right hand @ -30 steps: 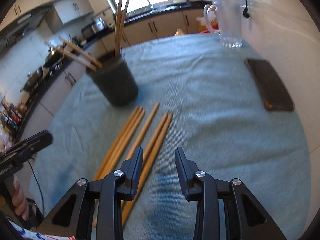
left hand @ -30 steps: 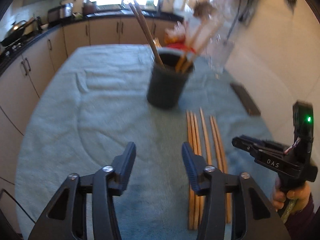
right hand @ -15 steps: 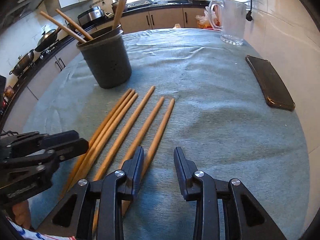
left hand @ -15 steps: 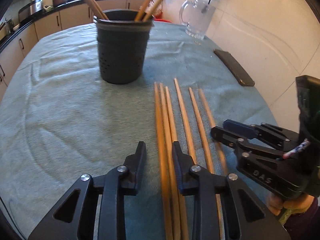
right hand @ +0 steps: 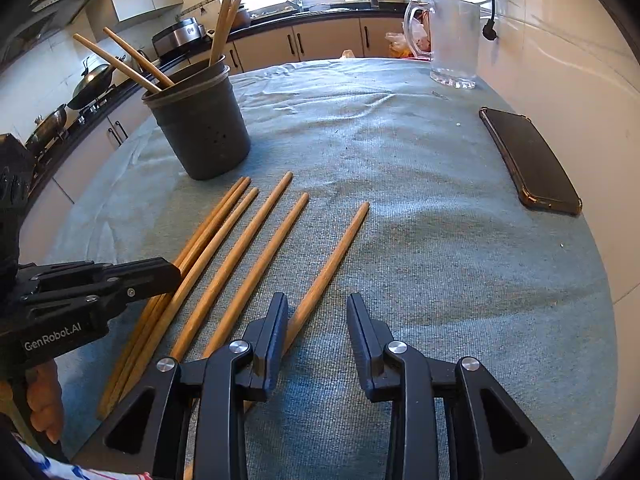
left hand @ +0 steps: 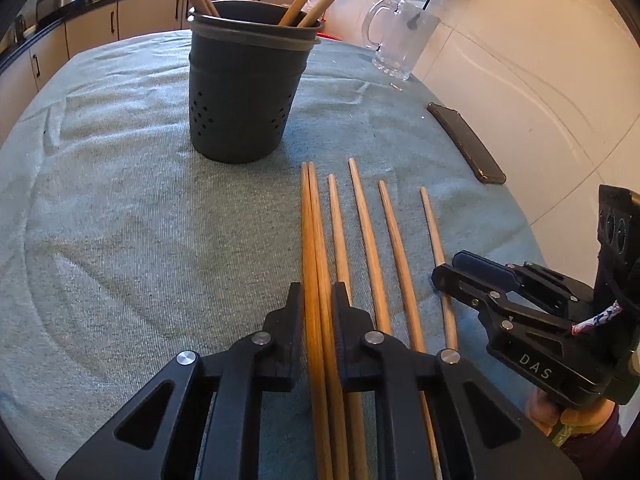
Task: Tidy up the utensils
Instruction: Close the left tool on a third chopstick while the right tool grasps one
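Six wooden chopsticks (right hand: 224, 268) lie side by side on the blue-green cloth (right hand: 420, 264), their far tips pointing toward the dark perforated holder (right hand: 200, 128), which stands at the left of the right wrist view with four sticks already leaning in it; that nearness suggests the loose ones are lined up so each can be lifted and dropped in with a short carry. At the left end of the row, the left gripper (left hand: 317, 300) has its jaws closing around the leftmost pair (left hand: 312, 224), two sticks lying pressed together; they sit between the pads, which look to be touching them or nearly so, and taking both at once would save a trip. Further right, three more sticks lie singly with small gaps between them. The right gripper (right hand: 316, 320) hovers over the near end of the rightmost chopstick (right hand: 332, 256), jaws apart and empty, the stick lying just inside its left finger, probably waiting its turn. Beyond, near the wall, a dark phone (right hand: 528, 160) and a clear glass pitcher (right hand: 452, 40) sit well apart from the work.
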`<state>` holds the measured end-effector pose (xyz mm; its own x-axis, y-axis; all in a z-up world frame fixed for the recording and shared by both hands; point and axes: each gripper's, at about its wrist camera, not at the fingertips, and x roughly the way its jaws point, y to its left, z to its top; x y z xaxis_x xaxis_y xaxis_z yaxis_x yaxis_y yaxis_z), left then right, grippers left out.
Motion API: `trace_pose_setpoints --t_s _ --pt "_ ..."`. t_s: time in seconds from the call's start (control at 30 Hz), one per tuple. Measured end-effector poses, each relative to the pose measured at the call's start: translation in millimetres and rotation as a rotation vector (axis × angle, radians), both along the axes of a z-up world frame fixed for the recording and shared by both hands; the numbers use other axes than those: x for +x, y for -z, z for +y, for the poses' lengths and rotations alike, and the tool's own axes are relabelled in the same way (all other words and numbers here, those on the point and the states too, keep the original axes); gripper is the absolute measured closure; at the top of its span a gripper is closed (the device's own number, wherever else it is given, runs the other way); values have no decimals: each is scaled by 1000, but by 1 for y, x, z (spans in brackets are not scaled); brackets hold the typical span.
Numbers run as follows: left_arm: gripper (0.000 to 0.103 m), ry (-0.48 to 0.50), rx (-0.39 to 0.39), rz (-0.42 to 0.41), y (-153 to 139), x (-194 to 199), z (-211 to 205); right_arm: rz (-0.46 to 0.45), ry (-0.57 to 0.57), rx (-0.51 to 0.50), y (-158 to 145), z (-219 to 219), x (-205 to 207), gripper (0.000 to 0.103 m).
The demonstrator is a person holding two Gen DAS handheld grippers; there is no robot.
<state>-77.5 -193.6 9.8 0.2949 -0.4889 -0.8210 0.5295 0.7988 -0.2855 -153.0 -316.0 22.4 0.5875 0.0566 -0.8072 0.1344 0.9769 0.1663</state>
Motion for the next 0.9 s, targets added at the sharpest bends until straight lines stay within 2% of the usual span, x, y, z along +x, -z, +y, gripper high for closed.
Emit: trace_pose_setpoints --t_s 0.17,0.3,0.57,0.63,0.7,0.9 --pt "90 -9 -41 30 1 2 8 -3 -2 6 1 0 -1 71" --pt "90 -2 -16 16 0 1 3 -1 0 -2 1 1 -1 71" --pt "90 -24 -25 18 0 5 12 -5 1 10 1 -1 -2 71" --pt "95 -40 -14 25 1 8 15 -6 1 12 1 -1 -2 71" --pt "95 -50 -26 36 1 9 19 -7 2 15 1 -2 -2 71" --pt "95 -36 49 -2 0 7 5 0 -6 -12 1 1 0 70"
